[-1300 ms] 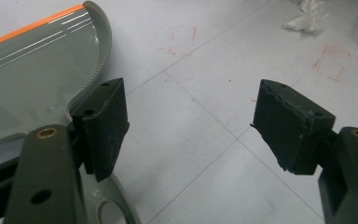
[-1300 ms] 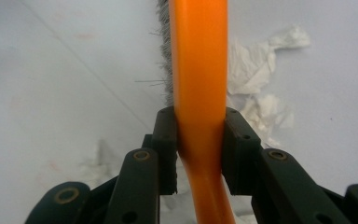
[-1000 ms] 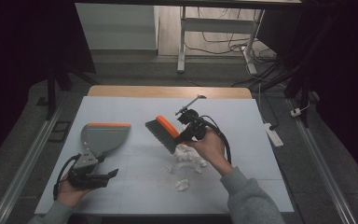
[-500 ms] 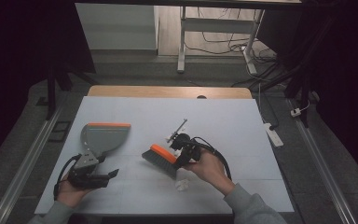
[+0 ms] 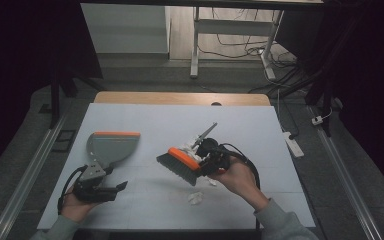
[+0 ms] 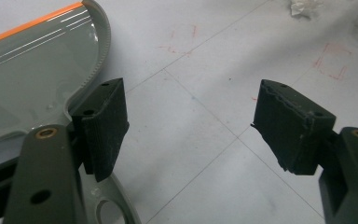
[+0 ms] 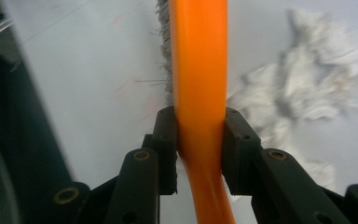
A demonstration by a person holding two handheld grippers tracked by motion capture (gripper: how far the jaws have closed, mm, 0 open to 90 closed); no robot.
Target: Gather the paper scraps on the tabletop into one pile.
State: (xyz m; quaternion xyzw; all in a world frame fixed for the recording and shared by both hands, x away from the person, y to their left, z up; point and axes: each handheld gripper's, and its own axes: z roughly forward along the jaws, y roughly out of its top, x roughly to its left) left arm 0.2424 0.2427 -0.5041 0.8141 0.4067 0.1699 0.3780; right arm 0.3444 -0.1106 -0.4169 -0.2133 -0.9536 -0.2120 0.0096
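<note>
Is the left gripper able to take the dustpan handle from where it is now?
Probably yes. The left gripper is open, and the dustpan lies right beside it, its handle next to one jaw in the left gripper view. Nothing lies between them on the table.

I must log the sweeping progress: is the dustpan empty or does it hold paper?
Empty: the dustpan has a bare grey inside, and the paper scraps lie on the table.

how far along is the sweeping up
Early. Done: the right hand-held gripper is clamped on the orange brush. In hand: the brush is beside the white paper scraps on the table. Left: the dustpan holds no scraps; the left hand-held gripper is open beside it.
</note>
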